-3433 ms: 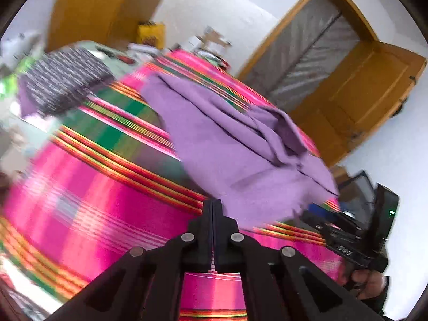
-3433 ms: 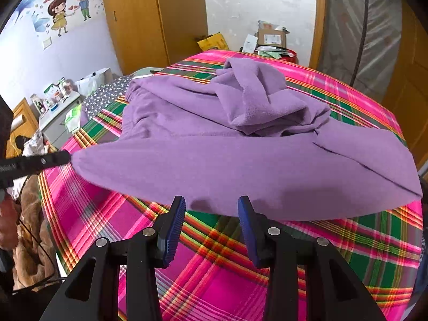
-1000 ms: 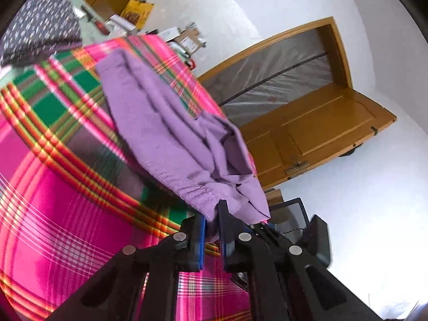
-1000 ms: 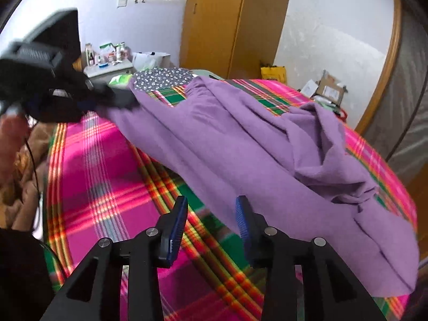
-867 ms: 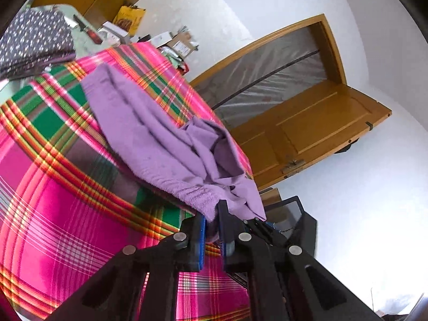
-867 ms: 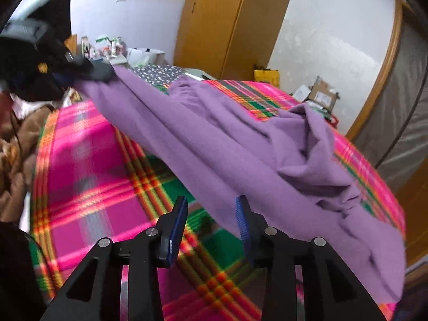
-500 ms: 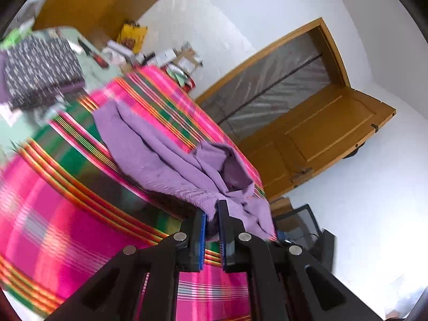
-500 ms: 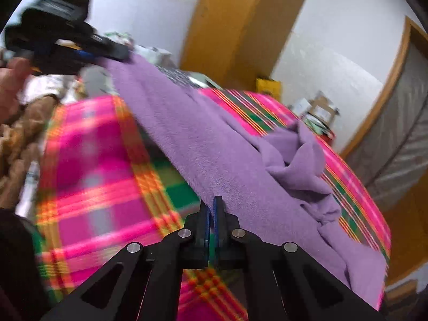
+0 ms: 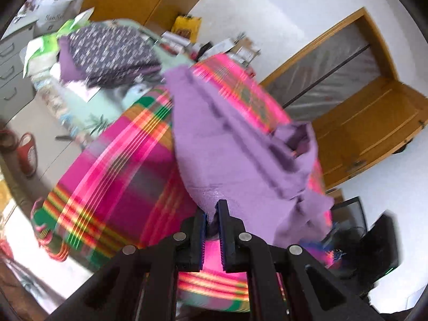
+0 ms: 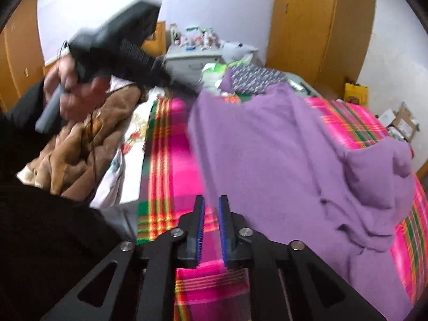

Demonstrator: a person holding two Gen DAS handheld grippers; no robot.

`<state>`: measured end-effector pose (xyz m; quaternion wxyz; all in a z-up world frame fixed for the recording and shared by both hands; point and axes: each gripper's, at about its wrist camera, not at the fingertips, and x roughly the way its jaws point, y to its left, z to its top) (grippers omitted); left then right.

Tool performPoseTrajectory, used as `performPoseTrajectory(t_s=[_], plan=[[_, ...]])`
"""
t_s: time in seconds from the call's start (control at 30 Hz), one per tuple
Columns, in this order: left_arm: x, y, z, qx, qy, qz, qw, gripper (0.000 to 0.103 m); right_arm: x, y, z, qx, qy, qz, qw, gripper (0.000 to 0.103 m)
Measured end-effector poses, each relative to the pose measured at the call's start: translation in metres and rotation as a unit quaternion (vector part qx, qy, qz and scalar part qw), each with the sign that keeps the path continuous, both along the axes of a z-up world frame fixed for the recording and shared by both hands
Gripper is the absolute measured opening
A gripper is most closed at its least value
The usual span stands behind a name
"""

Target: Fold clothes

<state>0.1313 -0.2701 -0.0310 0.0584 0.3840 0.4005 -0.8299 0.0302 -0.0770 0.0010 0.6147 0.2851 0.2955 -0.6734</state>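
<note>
1 purple garment [image 10: 281, 160], spread on the plaid blanket [image 10: 171, 165] with 1 bunched fold at its right. Left gripper [image 9: 211, 214] pinches its near edge. Right gripper [image 10: 211, 208]: jaws slightly parted, nothing between them. 1 patterned folded cloth [image 9: 112, 53] beyond, 1 brown coat [image 10: 77, 144] left.

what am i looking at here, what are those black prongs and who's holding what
The black prongs are handheld claws, one in each of a person's hands, each with a camera looking along its fingers. The left view shows the left claw pinching the edge of a purple garment. In the right view the right claw has a small gap between its fingers and grips nothing; the garment lies on a pink plaid bedspread. The blurred black shape above is the other claw, in the left hand.
</note>
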Motion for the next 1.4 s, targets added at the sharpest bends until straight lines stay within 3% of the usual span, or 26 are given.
performPoseTrajectory(t_s=[0.1, 0.17, 0.3, 0.53, 0.57, 0.6, 0.63, 0.73, 0.83, 0.93, 1.07, 1.17, 1.23, 1.3, 1.4], plan=[[0.002, -0.001, -0.015, 0.008, -0.015, -0.001, 0.9999, 0.009, -0.024, 0.003, 0.015, -0.03, 0.04, -0.063, 0.997, 0.038], [0.003, 0.001, -0.019, 0.007, -0.018, -0.005, 0.9998, 0.009, -0.052, 0.007, 0.021, -0.045, 0.074, -0.129, 0.988, 0.043], [0.001, 0.001, -0.022, 0.008, -0.021, -0.006, 0.9997, 0.009, -0.119, 0.016, 0.024, -0.052, 0.072, -0.243, 0.966, 0.056], [-0.002, -0.001, -0.024, 0.006, -0.022, -0.007, 0.9997, 0.009, -0.156, -0.015, -0.014, 0.026, 0.081, -0.215, 0.973, 0.055], [-0.002, -0.001, -0.024, 0.006, -0.022, -0.007, 0.9997, 0.009, -0.16, -0.019, -0.018, 0.029, 0.079, -0.215, 0.973, 0.052], [-0.003, -0.001, -0.024, 0.005, -0.022, -0.007, 0.9997, 0.009, -0.166, -0.02, -0.02, 0.024, 0.072, -0.22, 0.973, 0.027], [-0.003, -0.001, -0.024, 0.005, -0.022, -0.007, 0.9997, 0.009, -0.17, -0.019, -0.019, 0.018, 0.067, -0.231, 0.97, 0.007], [-0.006, -0.001, -0.025, 0.002, -0.022, -0.008, 0.9997, 0.009, -0.192, -0.007, -0.004, -0.029, 0.052, -0.27, 0.961, 0.007], [-0.011, 0.001, -0.023, -0.009, -0.02, -0.014, 0.9997, 0.009, -0.22, 0.02, 0.02, -0.07, 0.06, -0.334, 0.938, 0.007], [-0.019, 0.005, -0.021, -0.02, -0.017, -0.023, 0.9994, 0.009, -0.255, 0.068, 0.048, -0.108, 0.05, -0.425, 0.897, 0.007], [-0.032, 0.009, -0.025, -0.016, -0.016, -0.041, 0.9989, 0.009, -0.289, 0.116, 0.057, -0.114, 0.034, -0.522, 0.845, 0.007], [-0.041, 0.011, -0.027, -0.021, -0.022, -0.048, 0.9984, 0.01, -0.312, 0.129, 0.038, -0.056, -0.006, -0.55, 0.833, 0.015], [-0.04, 0.01, -0.028, -0.019, -0.022, -0.049, 0.9984, 0.01, -0.311, 0.132, 0.025, -0.035, -0.009, -0.551, 0.834, 0.023], [-0.037, 0.009, -0.029, -0.015, -0.026, -0.044, 0.9986, 0.01, -0.304, 0.133, 0.021, -0.041, -0.003, -0.551, 0.833, 0.03], [-0.031, 0.004, -0.03, -0.01, -0.033, -0.031, 0.9989, 0.012, -0.287, 0.149, 0.028, -0.071, 0.017, -0.58, 0.811, 0.034]])
